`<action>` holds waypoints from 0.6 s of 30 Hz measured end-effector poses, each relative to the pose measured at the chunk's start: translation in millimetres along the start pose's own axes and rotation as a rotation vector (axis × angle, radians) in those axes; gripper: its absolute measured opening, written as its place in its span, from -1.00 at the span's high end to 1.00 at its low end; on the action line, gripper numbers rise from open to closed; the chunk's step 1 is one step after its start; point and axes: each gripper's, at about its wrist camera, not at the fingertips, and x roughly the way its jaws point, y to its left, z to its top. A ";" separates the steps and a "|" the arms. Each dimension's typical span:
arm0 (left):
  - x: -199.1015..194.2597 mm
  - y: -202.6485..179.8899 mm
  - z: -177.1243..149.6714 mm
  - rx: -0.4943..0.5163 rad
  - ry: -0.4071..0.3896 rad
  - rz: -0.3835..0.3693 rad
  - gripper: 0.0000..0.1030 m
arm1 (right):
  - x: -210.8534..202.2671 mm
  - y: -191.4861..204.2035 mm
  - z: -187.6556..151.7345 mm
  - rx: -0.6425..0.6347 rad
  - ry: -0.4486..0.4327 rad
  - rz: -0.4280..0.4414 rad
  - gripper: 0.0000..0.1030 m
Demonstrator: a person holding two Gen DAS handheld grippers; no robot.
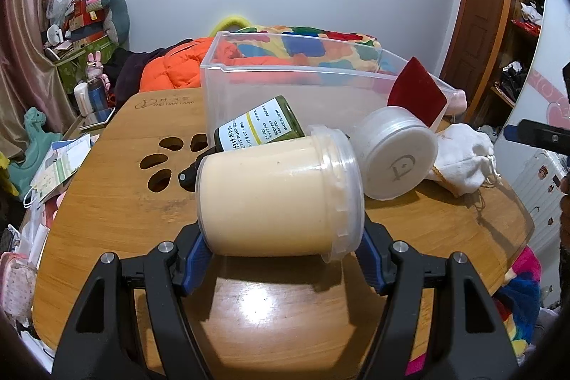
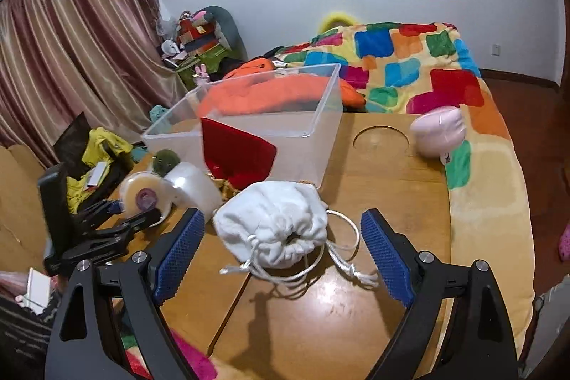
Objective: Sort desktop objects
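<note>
Cream-filled clear plastic tub (image 1: 281,194) lies sideways, clamped in your left gripper (image 1: 281,259), the clear plastic bin (image 1: 285,84) at twelve o'clock. Tilt it and it may slip out. Your right gripper (image 2: 285,251) stands apart around the white drawstring pouch (image 2: 274,223), whose cords could snag.

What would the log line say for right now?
left gripper: shut on cream jar | right gripper: open, around white pouch | clear bin: empty
</note>
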 end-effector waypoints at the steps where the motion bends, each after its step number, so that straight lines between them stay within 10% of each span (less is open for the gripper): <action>1: 0.3 -0.1 0.0 -0.001 0.000 -0.002 -0.32 | -2.2 0.6 -0.5 -0.004 -0.003 -0.003 -0.71; 18: -3.1 -5.3 -5.1 0.017 -0.006 0.025 -0.32 | -2.7 -15.7 -3.4 0.026 0.010 -0.091 -0.71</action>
